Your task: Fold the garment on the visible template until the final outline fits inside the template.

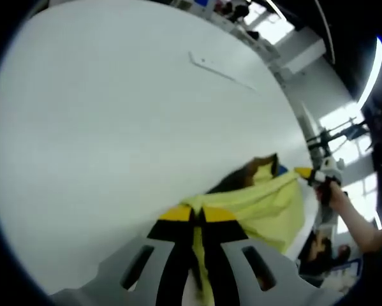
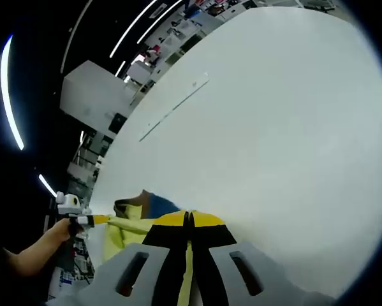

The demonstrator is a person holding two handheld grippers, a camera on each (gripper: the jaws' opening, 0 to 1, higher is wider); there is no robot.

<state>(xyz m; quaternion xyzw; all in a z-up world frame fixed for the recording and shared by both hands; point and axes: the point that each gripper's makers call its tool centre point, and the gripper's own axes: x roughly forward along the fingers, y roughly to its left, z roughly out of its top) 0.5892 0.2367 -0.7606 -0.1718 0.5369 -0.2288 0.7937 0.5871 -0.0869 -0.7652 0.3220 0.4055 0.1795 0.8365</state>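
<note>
L gripper: black jaws w/ yellow tips pressed together, clamped on a fold of the yellow garment, cloth pinched right at the tips and running down between the jaws. R gripper: same build, jaws drawn tight together w/ a strip of yellow cloth showing in the slit between them, so clamped on the garment too. In the left gripper view the garment spreads to the right of the jaws, bunched, w/ a dark brownish lining and a bit of blue at its far edge; beyond it on the right the other gripper's yellow tip bites the cloth's corner, held by a person's hand. In the right gripper view the garment lies left of the jaws, blue collar patch on top, and the other gripper pulls a taut edge from the left, a hand behind it. Garment sits at the near edge of a white table, which stretches far and bare-looking; a thin pale line mark lies on the far part, well apart from the cloth. Room beyond is dark w/ ceiling light strips and windows; details too blurred to tell.
</note>
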